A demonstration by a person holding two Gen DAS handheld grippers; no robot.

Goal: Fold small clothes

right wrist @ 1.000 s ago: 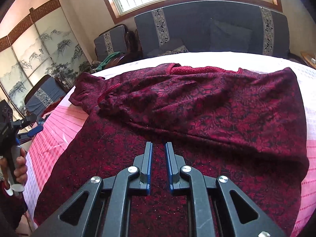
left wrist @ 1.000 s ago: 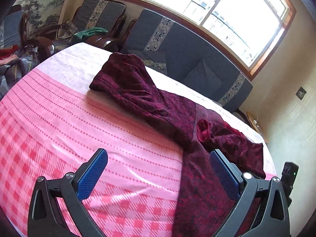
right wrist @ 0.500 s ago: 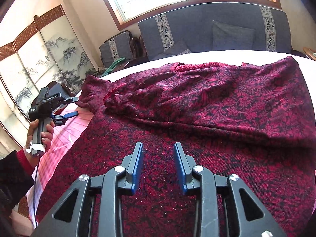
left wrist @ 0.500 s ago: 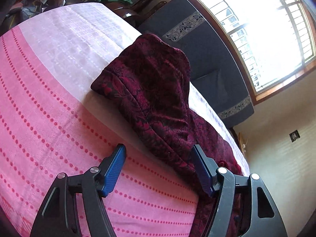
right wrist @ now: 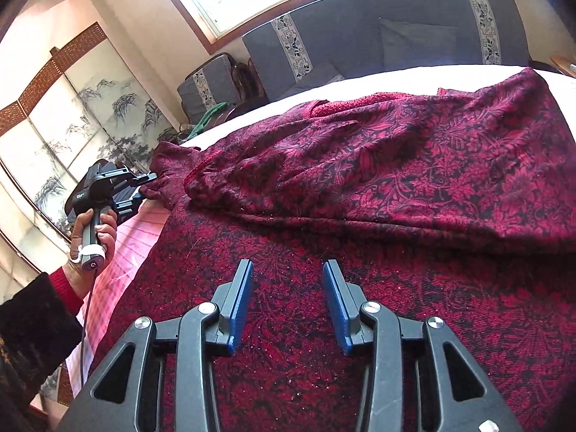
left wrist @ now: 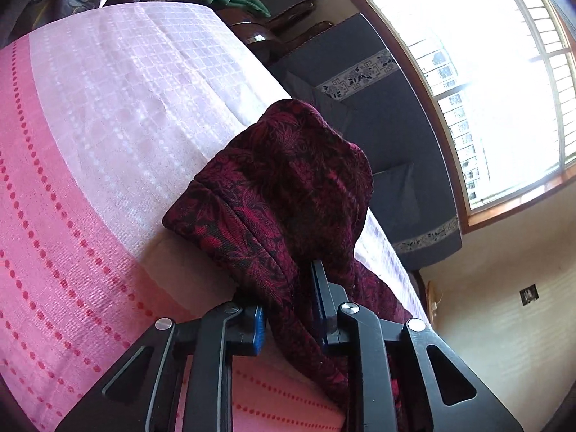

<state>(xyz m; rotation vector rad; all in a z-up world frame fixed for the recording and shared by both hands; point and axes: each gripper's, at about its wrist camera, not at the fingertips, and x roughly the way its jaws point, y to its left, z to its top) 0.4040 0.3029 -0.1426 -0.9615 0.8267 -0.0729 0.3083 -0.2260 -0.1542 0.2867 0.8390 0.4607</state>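
Note:
A dark red floral garment [right wrist: 378, 187] lies spread on a table with a pink and white cloth [left wrist: 90, 151]. My left gripper [left wrist: 288, 309] is shut on the garment's sleeve [left wrist: 288, 194], near its cuff end. It also shows in the right wrist view [right wrist: 144, 187], at the sleeve end on the left. My right gripper [right wrist: 286, 298] is open and empty, just above the garment's lower body part. One sleeve lies folded across the garment's body.
A grey sofa [right wrist: 378, 36] stands behind the table under a window [left wrist: 486, 54]. An armchair [right wrist: 212, 82] and a painted folding screen [right wrist: 72, 108] stand at the left. The person's left hand [right wrist: 95, 237] holds the left gripper's handle.
My left gripper moved forward to the sleeve end and closed on it. My right gripper opened wider and stayed over the garment's lower part.

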